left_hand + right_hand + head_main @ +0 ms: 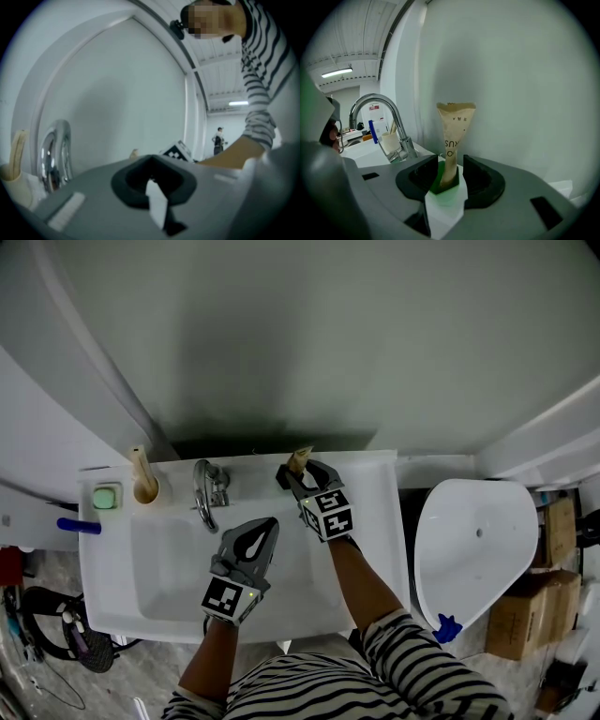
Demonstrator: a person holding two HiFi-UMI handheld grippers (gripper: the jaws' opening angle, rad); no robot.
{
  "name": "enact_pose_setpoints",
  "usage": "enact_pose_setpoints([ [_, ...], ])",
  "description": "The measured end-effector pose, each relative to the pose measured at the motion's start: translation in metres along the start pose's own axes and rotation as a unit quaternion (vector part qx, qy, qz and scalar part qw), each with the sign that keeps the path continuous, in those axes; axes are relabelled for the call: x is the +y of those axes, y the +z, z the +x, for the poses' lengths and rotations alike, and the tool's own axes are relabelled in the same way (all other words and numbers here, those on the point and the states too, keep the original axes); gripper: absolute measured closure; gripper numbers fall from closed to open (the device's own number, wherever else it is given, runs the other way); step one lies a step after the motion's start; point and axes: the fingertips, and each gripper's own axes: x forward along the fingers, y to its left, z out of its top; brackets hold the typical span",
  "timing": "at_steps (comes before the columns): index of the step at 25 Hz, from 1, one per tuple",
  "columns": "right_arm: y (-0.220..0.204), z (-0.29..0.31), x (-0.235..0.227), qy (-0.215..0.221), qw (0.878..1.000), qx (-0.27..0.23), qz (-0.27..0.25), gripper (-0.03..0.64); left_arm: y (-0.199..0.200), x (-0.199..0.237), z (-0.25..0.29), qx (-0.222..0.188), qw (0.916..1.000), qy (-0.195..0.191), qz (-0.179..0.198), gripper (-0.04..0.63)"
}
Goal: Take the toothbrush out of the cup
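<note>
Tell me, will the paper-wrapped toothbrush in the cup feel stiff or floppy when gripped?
Likely stiff inside: the toothbrush stands upright in the cup. Its thin paper wrapper probably crumples and may slip. Slim, so probably light.

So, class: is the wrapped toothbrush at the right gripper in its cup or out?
In. The right gripper view shows the wrapped toothbrush standing upright, its lower end inside the green-lined cup.

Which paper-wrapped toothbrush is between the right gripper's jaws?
The toothbrush right of the faucet, at the back rim of the sink; the other toothbrush stands in a cup left of the faucet.
</note>
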Motion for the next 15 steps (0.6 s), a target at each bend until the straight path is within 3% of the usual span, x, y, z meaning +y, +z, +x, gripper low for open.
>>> enact_pose_setpoints([
  [9,0.004,0.002,-0.002,-0.004,1.000,-0.002,-0.007,0.568,0.002,0.000,0.002,-0.005,1.0000,0.000,0.000,0.589],
  [15,0.012,-0.001,-0.002,-0.002,1.000,-0.016,0.001,0.575,0.002,0.000,0.000,-0.003,1.0000,0.001,0.003,0.589],
])
